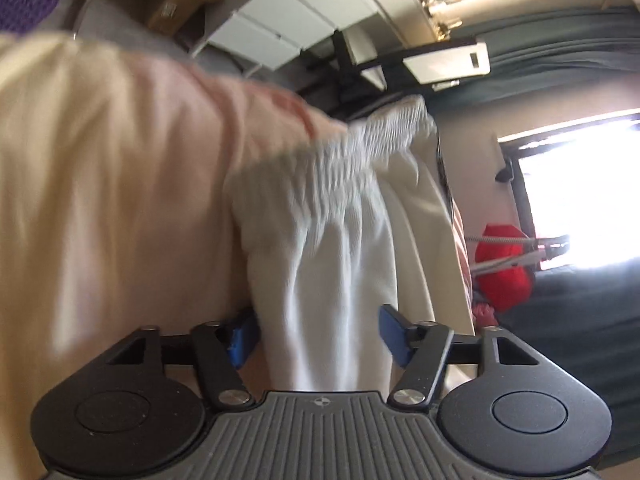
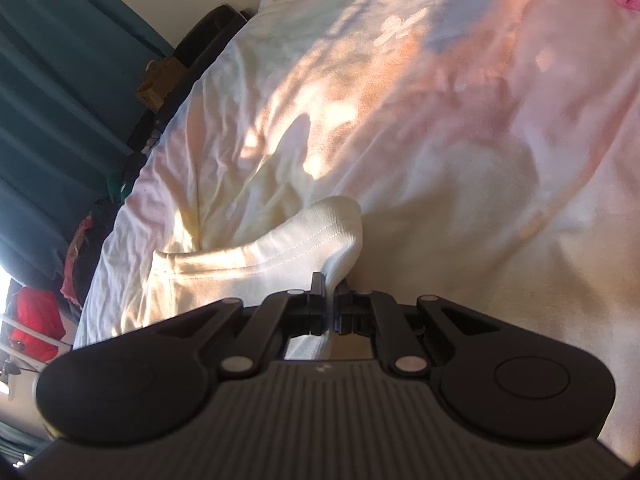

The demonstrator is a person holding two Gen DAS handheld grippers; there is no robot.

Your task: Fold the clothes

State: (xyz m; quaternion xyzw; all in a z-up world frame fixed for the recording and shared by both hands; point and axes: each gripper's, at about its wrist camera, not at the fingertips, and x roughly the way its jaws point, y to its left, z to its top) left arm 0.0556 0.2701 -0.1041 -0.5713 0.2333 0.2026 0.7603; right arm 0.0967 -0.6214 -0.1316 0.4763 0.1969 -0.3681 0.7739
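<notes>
Left claw [image 1: 320, 336] with fingers spread wide apart; right claw [image 2: 330, 300] with fingers pinched nearly together.

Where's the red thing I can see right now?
The red bundle sits at the right of the left wrist view, below the bright window, beyond the white garment.

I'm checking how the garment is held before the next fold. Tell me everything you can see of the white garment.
The white garment looks like soft knit cotton, with a gathered, ribbed elastic band at one end and a stitched hem in the right wrist view. It is lifted off the pale, pink-tinted bedsheet. It runs between the blue pads of the left gripper, whose jaws stand apart. The right gripper pinches a fold of it.
</notes>
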